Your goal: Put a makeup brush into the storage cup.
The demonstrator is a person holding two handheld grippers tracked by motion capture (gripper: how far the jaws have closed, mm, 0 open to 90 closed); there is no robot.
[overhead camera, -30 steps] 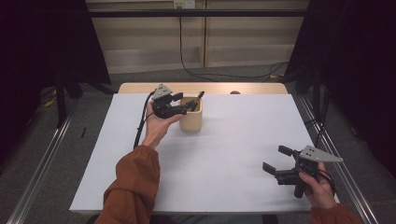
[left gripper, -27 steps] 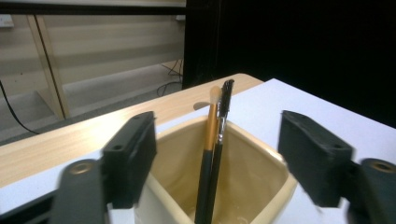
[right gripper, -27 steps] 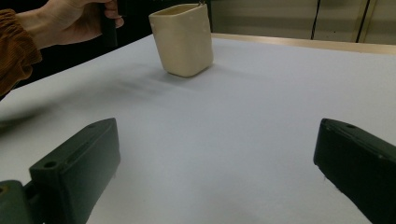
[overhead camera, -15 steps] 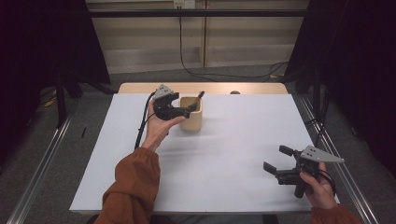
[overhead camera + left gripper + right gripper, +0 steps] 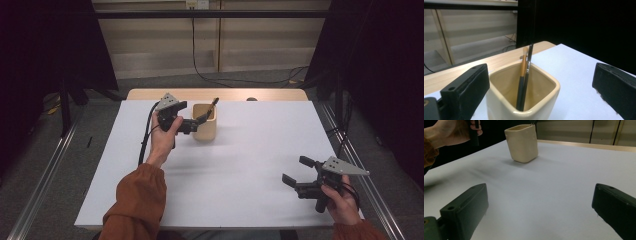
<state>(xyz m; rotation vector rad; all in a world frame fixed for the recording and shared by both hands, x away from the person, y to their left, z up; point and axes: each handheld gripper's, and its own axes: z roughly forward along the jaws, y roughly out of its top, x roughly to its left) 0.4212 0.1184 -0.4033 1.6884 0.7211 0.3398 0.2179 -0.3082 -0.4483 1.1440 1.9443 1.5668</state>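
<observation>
On table, cream square-mouthed cup (image 5: 524,100), two brushes (image 5: 524,75)

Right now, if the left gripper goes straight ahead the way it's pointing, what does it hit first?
Most likely the cream square cup holding two brushes: it sits right between the left gripper's open jaws.

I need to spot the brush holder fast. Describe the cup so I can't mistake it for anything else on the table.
Start at the white table cover and look to its far edge, a little left of centre, right by the left gripper. There stands the cream cup, squarish with rounded corners and glossy. It is the one container on the sheet, and two thin brushes lean together inside it.
</observation>
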